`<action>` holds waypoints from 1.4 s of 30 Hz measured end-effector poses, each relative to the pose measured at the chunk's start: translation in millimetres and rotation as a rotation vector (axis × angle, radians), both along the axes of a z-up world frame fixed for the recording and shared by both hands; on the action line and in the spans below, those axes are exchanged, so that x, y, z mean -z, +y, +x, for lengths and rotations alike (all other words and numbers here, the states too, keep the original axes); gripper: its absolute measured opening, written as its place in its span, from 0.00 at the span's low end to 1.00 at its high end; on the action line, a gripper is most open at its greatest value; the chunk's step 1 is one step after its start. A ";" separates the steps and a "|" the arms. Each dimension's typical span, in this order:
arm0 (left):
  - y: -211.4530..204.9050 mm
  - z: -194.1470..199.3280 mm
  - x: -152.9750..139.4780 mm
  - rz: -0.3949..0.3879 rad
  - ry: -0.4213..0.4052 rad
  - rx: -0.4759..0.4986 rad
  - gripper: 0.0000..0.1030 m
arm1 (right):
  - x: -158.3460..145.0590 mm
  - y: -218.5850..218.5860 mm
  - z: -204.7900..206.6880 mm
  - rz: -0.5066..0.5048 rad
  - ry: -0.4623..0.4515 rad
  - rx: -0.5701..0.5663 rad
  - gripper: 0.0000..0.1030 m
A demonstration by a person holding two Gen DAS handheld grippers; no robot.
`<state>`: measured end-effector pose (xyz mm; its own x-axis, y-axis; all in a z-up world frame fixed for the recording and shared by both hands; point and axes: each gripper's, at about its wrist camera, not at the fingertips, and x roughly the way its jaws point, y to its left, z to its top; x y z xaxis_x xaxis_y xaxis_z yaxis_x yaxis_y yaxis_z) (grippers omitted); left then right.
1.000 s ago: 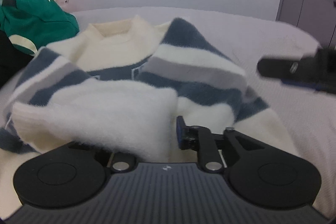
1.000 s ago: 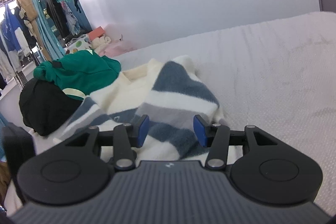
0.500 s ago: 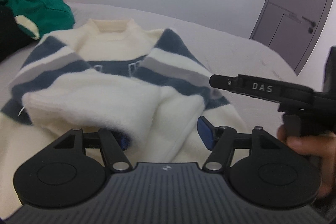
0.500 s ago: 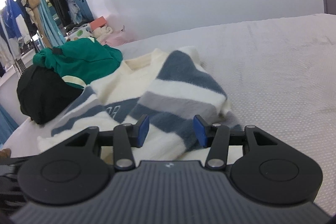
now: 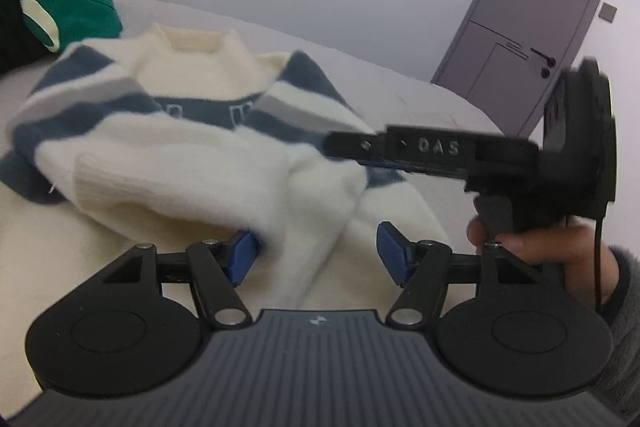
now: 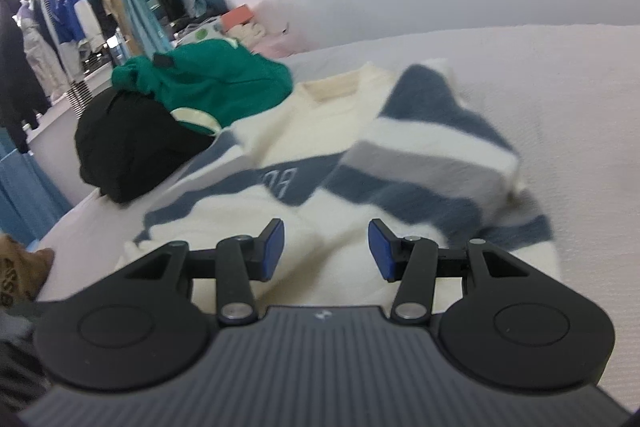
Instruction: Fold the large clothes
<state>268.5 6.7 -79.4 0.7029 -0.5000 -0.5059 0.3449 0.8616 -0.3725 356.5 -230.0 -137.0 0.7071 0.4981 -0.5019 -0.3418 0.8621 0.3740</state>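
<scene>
A cream sweater with blue and grey stripes [image 5: 192, 107] lies flat on the bed, collar at the far end, both sleeves folded in over its chest. The left sleeve's cream cuff [image 5: 160, 183] rests on the body just ahead of my left gripper [image 5: 316, 255]. That gripper is open; the cuff's edge touches the left pad without being pinched. In the right wrist view my right gripper [image 6: 326, 247] hovers open over the sweater's [image 6: 360, 163] lower body, nothing between its pads. In the left wrist view the right gripper [image 5: 348, 147] reaches in from the right above the folded right sleeve, held by a hand [image 5: 540, 247].
A green garment [image 6: 208, 83] lies on a black one [image 6: 132, 147] at the bed's left side. The white bedspread [image 6: 560, 87] stretches right of the sweater. A grey door [image 5: 540, 7] stands behind it. A clothes rack [image 6: 80, 7] hangs at the far left.
My left gripper has opened and let go of the cream cuff, then drawn back and swung right. The right gripper has moved leftward over the sweater, still open.
</scene>
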 end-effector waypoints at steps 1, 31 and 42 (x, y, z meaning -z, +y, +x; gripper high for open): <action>1.2 1.2 1.8 -0.012 0.008 0.005 0.67 | 1.2 3.6 1.1 0.000 0.001 -0.016 0.49; 81.0 -24.1 -12.7 -0.217 0.035 -0.059 0.70 | 33.2 44.0 18.6 -0.115 0.089 -0.215 0.59; 120.9 -2.4 3.7 -0.183 0.098 -0.249 0.68 | 11.3 51.5 -4.6 -0.112 -0.028 -0.259 0.60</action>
